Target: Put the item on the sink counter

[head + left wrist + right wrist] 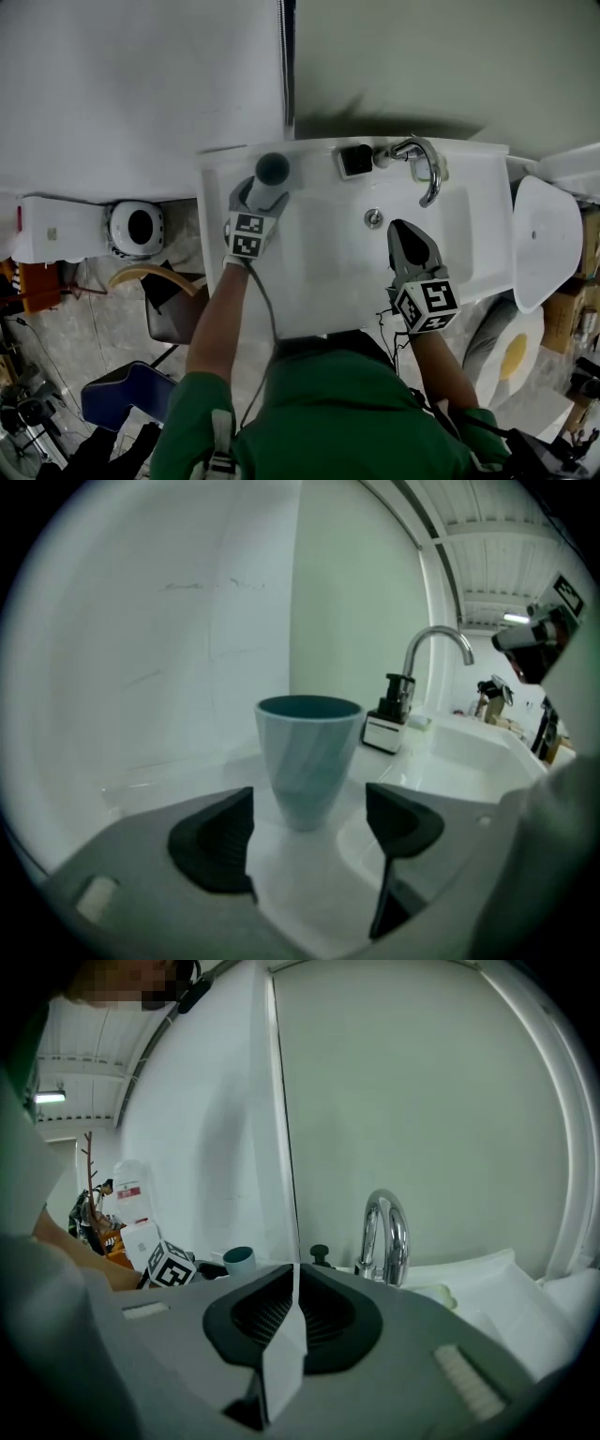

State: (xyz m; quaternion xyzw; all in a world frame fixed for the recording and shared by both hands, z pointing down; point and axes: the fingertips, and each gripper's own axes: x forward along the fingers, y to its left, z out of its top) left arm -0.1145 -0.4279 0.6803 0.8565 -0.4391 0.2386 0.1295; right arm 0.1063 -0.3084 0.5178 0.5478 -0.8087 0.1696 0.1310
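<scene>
Blue-green cup [309, 761] is standing upright on the white desk [214, 183], at the sink's 10 o'clock corner. Its interior is showing dark, and any contents are indiscernible. Left gripper [309, 832] is hovering at the cup's 6 o'clock with jaws spread wide, pads clear of the cup. Right gripper [293, 1307], jaws pressed together with nothing between them, is hanging over the basin [319, 281], at 6 o'clock of the faucet [427, 167].
</scene>
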